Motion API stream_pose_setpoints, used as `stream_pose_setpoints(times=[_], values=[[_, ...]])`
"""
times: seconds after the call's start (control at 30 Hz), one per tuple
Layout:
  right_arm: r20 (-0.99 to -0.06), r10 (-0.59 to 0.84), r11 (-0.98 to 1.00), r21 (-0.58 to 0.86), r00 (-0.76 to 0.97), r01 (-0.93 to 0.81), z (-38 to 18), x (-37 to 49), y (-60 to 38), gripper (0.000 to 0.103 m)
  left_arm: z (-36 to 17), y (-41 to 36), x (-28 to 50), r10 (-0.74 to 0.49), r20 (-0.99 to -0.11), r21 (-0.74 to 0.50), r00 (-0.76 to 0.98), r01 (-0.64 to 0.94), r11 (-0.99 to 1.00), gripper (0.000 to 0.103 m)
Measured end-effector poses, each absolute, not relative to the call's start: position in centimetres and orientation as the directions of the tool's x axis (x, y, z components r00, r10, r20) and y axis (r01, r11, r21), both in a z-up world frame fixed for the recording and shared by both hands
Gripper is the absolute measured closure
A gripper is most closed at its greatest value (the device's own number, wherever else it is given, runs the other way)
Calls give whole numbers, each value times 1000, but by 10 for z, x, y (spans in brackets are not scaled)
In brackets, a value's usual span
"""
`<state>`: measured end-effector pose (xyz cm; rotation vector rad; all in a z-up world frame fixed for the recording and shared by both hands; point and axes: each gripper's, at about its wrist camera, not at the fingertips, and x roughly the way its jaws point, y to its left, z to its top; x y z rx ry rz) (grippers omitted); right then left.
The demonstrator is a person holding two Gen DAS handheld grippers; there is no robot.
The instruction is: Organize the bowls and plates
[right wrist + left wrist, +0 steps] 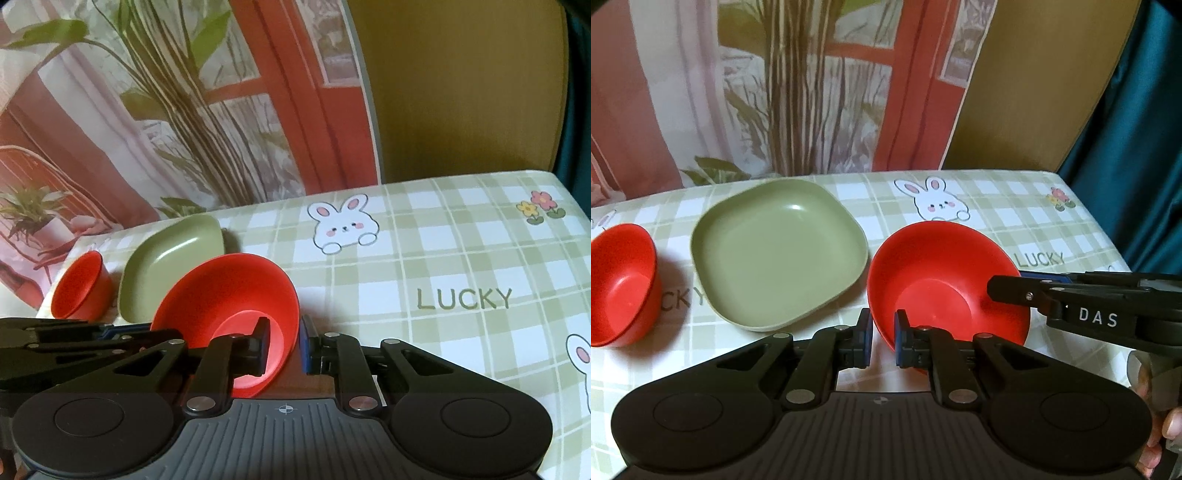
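A wide red bowl [942,280] stands on the checked tablecloth, right of a green square plate [779,254]. My left gripper [882,332] is shut on the bowl's near rim, one pad inside and one outside. My right gripper [1012,282] comes in from the right and pinches the bowl's right rim. In the right wrist view the same bowl [221,291] has its wall between the fingers of my right gripper [286,341], and my left gripper [147,330] reaches in from the left. A small, deeper red bowl [622,284] sits left of the plate [173,258].
The table [1015,221] with its rabbit-print cloth ends at the right, next to a teal curtain [1137,147]. A printed backdrop [775,92] hangs along the far edge. Bare cloth [461,277] lies right of the bowl. A person's fingers [1167,424] show at the lower right.
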<state>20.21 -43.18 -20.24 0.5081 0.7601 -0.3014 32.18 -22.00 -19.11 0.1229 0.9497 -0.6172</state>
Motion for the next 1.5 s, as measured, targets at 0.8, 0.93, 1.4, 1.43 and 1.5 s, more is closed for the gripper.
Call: stream_pose_setpoints(times=[0.8,0.93,1.4,1.43,1.5], values=[[-620,88,918,355,780,179,-99,310,-320,84,-72,-68,333,-372,-673,-160,639,365,917,90],[-629,110,926,346,770,150,-105,334,-303,84,-78,-46,345,-340,-680,-155,650,325,933,90],[-729,99,958,255,678,134,-169,411,-269,84,-155,-12,398,-249,-750,-151,612,208,966,90],[-732,99,958,253,674,135,-171,413,-269,84,-158,-11,400,-248,-752,-151,611,206,967,90],[-739,97,959,248,666,135,-175,417,-267,84,-162,-10,403,-242,-754,-145,611,206,968,90]])
